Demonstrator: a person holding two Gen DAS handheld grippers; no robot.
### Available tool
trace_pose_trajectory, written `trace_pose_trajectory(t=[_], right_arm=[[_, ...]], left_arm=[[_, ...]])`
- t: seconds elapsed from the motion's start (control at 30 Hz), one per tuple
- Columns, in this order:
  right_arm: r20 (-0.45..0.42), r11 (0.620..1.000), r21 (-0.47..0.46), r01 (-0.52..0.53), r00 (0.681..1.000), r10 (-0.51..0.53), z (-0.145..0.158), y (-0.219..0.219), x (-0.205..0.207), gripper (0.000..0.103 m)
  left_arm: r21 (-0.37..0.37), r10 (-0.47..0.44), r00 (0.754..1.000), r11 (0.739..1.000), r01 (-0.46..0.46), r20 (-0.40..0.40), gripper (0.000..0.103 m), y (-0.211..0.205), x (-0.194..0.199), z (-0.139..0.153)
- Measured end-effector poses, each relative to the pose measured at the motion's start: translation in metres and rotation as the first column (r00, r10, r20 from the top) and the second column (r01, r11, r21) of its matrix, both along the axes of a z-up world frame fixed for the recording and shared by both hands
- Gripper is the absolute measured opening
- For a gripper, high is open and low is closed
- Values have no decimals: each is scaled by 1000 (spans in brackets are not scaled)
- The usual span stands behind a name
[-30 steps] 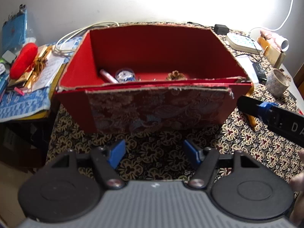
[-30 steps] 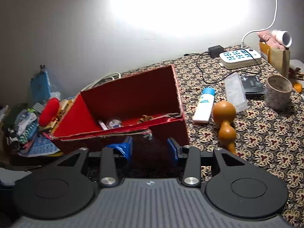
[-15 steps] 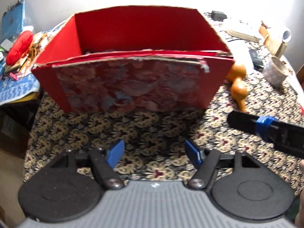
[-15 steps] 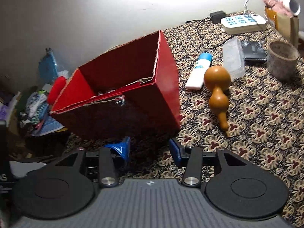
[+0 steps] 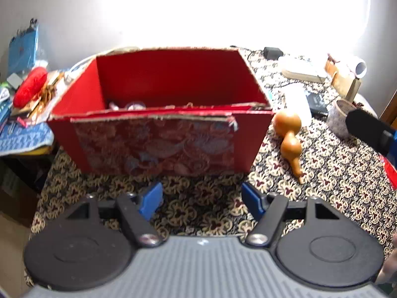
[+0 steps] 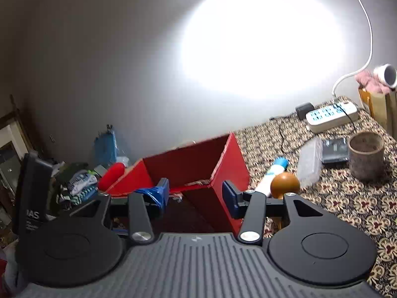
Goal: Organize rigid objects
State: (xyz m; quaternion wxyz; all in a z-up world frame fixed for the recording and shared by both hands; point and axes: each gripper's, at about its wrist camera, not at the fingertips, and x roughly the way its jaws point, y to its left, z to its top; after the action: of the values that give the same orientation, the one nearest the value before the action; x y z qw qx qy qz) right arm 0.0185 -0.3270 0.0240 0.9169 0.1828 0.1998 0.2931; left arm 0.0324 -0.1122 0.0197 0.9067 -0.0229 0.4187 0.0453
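An open red box [image 5: 161,139] stands on the patterned table with a few small items inside, mostly hidden by its front wall. My left gripper [image 5: 201,200] is open and empty in front of the box. A brown gourd [image 5: 289,134] lies right of the box; it also shows in the right wrist view [image 6: 284,183], beside a white tube with a blue cap [image 6: 273,172]. My right gripper [image 6: 196,195] is open and empty, near the box's corner [image 6: 228,164]. Its body shows at the right edge of the left wrist view [image 5: 372,130].
A patterned cup [image 6: 366,155], a clear plastic case [image 6: 309,164], a black device [image 6: 333,150] and a power strip [image 6: 331,115] sit at the back right. A red cushion [image 5: 29,89] and cluttered papers [image 5: 22,134] lie left of the box.
The left gripper drew back and tilted, so the box interior shows again. The right gripper tilted upward and moved closer to the box's right corner; the gourd now sits just past its right finger.
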Motion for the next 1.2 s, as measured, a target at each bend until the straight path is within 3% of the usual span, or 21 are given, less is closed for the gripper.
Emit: trace_pose_trajectory(t=[0.13,0.23,0.33,0.4,0.43,0.53,0.63,0.7,0.87,1.03,1.2], right_arm=[[110,1000,16,-2,994,0,4,3,-4,35],[118,998,47,36,992,-42,2,2,0,37],[236,988,-81,132,966,-110,0,14,-7,39],[343,967,-206,153,936,-75,1,28,-15,39],[356,963,-235,135,934,-44,2,32,-16,39],[325,976,-196,96,945,-28,1,36,-14,40],[275,955,-275,110,961,-31,-3,49,-8,39],[267,965,-246,92,964,-24,-3,48,-7,32],[378,976,-171,132,924,-58,7,48,-19,28],[351,978,-164,132,934,-68,12,55,-13,39],[382,980,-75,187,913,-145,16,49,-14,43]], left_arm=[[10,-19,999,1000,18,42,71,-1,0,4],[17,-31,997,999,30,67,71,0,1,5],[19,-49,996,999,47,76,71,2,4,6],[23,-65,994,998,64,84,71,2,6,6],[24,-73,993,997,72,87,71,3,7,6],[14,-90,991,996,89,96,71,8,10,6],[11,-98,989,995,98,111,71,15,11,7],[6,-102,988,995,102,120,71,21,11,8],[-13,-121,984,992,124,133,71,30,12,9],[-18,-150,978,988,154,143,71,36,10,11],[-17,-170,973,985,174,157,71,45,8,12]])
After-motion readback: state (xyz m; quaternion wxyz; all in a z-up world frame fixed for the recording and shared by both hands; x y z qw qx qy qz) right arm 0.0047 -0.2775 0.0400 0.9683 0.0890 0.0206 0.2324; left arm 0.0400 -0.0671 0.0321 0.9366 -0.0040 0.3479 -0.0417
